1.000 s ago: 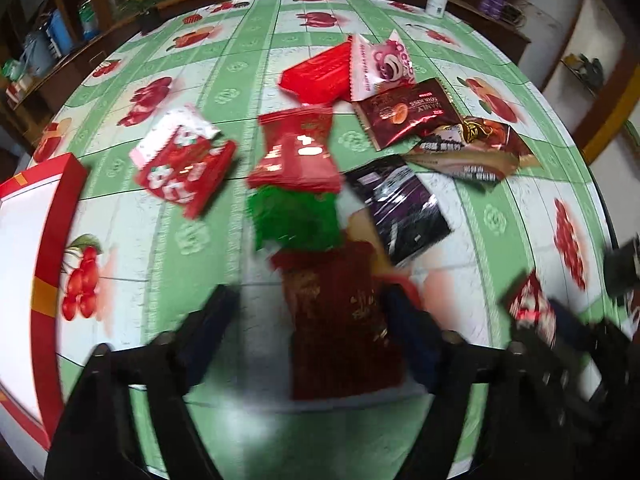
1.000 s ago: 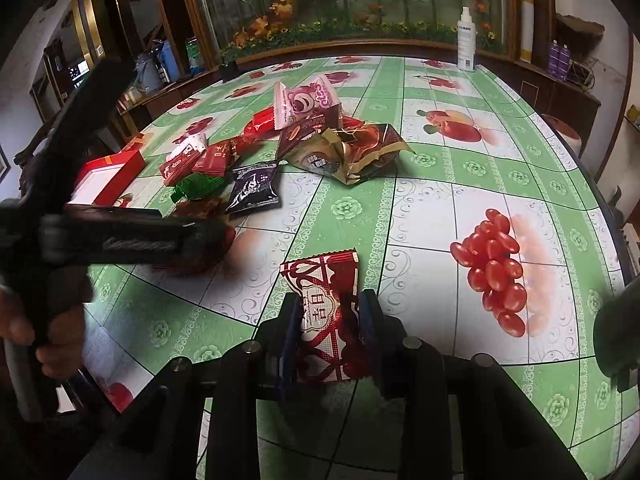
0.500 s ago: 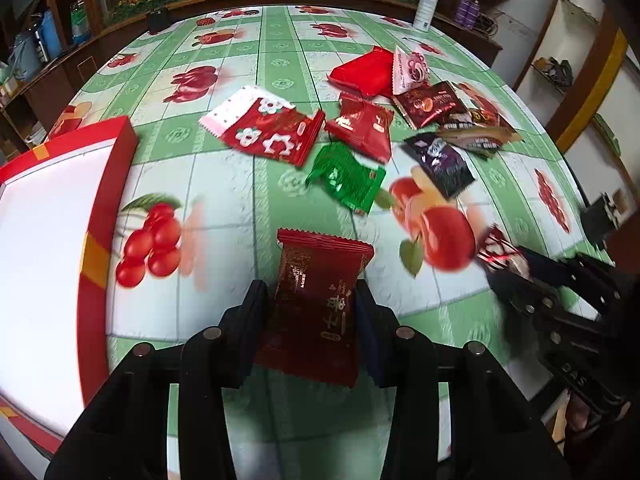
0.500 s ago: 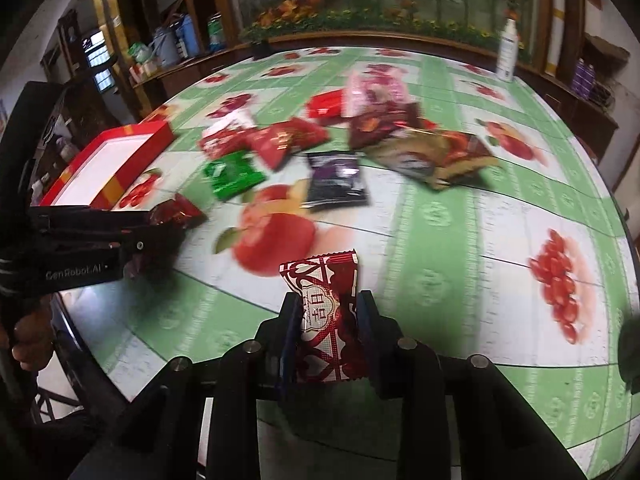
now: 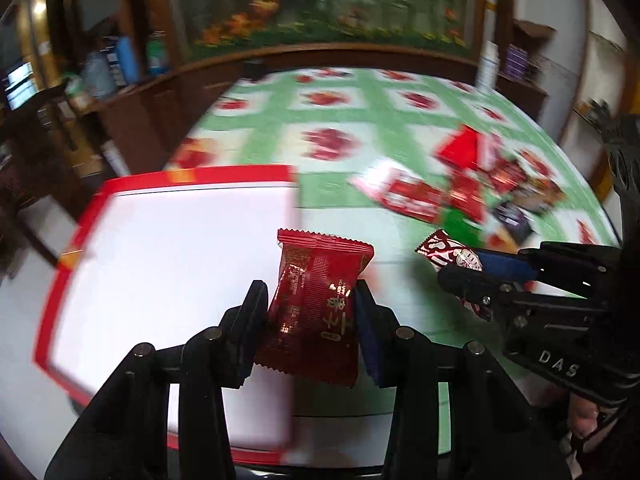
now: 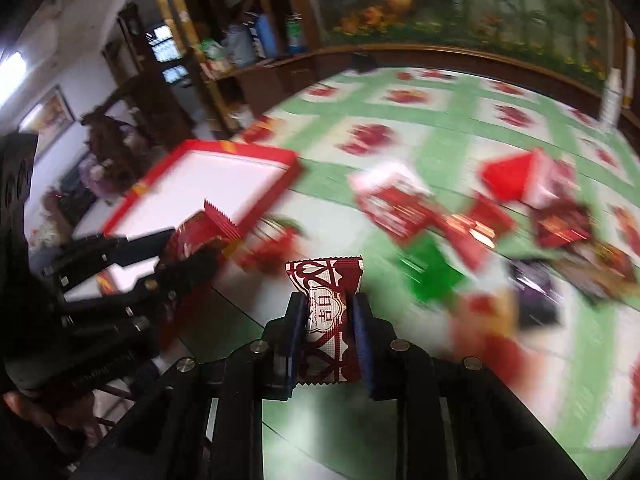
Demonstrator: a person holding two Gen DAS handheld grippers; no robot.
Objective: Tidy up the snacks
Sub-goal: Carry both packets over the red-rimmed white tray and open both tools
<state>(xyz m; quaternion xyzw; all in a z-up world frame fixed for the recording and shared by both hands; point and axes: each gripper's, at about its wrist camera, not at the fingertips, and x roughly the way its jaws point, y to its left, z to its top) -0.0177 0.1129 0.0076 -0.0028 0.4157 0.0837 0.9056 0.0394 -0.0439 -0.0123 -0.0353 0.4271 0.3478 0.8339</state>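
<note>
Covering table (image 5: 340, 184): green fruit-print cloth (image 6: 440, 152)

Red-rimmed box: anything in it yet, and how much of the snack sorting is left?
Done: nothing visible; the red-rimmed box shows only its bare white floor. In hand: the left gripper clamps a dark red packet near the box's right edge, and the right gripper clamps a red-and-white patterned packet above the tablecloth. Left: the blurred pile of packets on the tablecloth.
</note>
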